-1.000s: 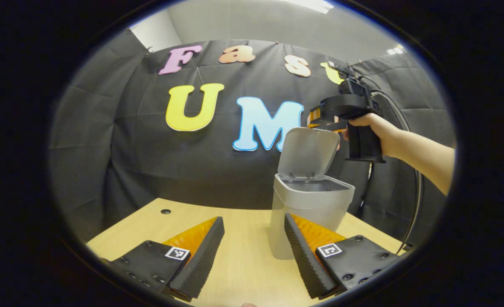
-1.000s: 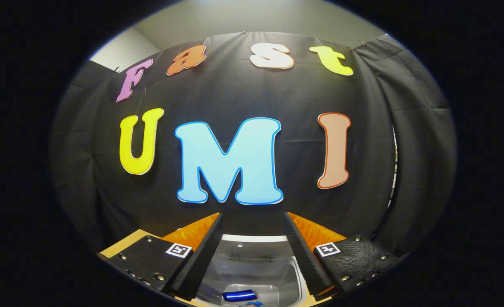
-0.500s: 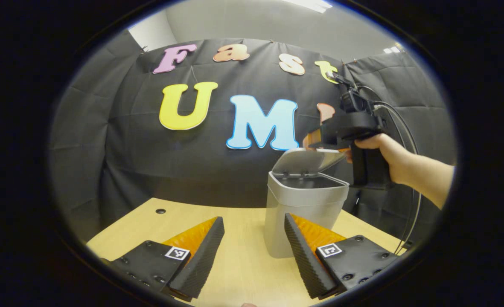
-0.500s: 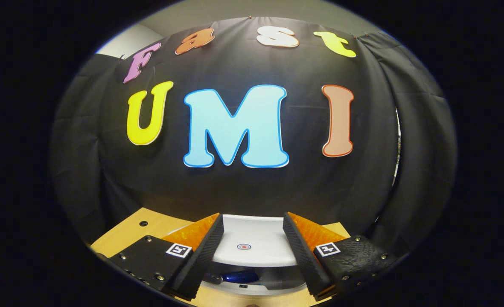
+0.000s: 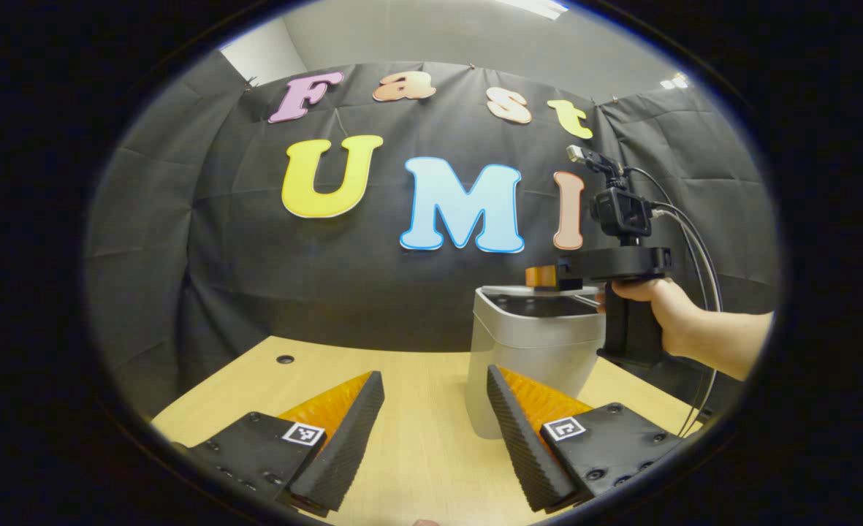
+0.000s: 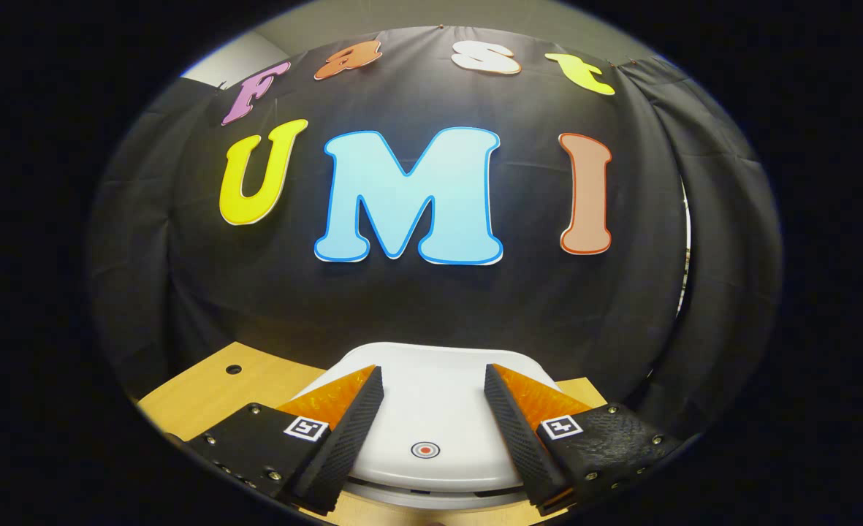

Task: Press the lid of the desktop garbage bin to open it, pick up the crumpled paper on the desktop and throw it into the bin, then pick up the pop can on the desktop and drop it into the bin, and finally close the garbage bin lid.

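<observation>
Each hand-held gripper [image 5: 435, 431] has ribbed wedge fingers, screwed mounts with 2 square markers, and trailing cables [image 5: 701, 248].

The left tongs [image 5: 435, 431] stand parted and empty low over the wooden bench [image 5: 416, 446]. Just beyond their right finger stands the grey garbage bin [image 5: 530, 351]. A hand [image 5: 654, 310] holds the right tongs [image 5: 548, 277] level over the bin's top, at its rim.

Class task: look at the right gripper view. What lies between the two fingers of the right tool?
In the right gripper view, the bin's white lid, with its round red-ringed mark, lies between the open right tool's fingers.
</observation>
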Action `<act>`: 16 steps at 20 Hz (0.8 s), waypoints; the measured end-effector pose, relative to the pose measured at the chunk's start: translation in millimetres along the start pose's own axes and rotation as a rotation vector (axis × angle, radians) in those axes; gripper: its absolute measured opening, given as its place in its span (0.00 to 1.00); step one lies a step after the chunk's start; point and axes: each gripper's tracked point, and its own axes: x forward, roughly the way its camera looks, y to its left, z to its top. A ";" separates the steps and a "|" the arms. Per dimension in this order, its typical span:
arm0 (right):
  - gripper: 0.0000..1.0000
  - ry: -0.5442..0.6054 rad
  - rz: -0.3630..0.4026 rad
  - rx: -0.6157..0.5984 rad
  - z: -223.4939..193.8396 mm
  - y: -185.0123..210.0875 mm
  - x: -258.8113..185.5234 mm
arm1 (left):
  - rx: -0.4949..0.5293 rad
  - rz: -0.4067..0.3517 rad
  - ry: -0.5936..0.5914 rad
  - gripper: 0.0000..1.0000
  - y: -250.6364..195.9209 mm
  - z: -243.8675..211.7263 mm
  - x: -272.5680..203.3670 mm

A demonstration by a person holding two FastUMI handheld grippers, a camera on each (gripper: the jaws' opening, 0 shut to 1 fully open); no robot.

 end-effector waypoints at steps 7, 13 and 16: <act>0.95 -0.046 0.005 0.024 -13.4 -1.4 3.7 | -0.014 -0.010 0.005 0.93 -2.3 -2.1 8.1; 0.95 -0.120 -0.017 -0.010 -13.7 -1.0 5.3 | -0.020 -0.009 0.016 0.96 -3.6 -6.5 13.7; 0.95 -0.109 -0.017 -0.001 -16.8 -0.6 3.5 | -0.018 -0.008 0.019 0.96 -6.7 -6.5 15.5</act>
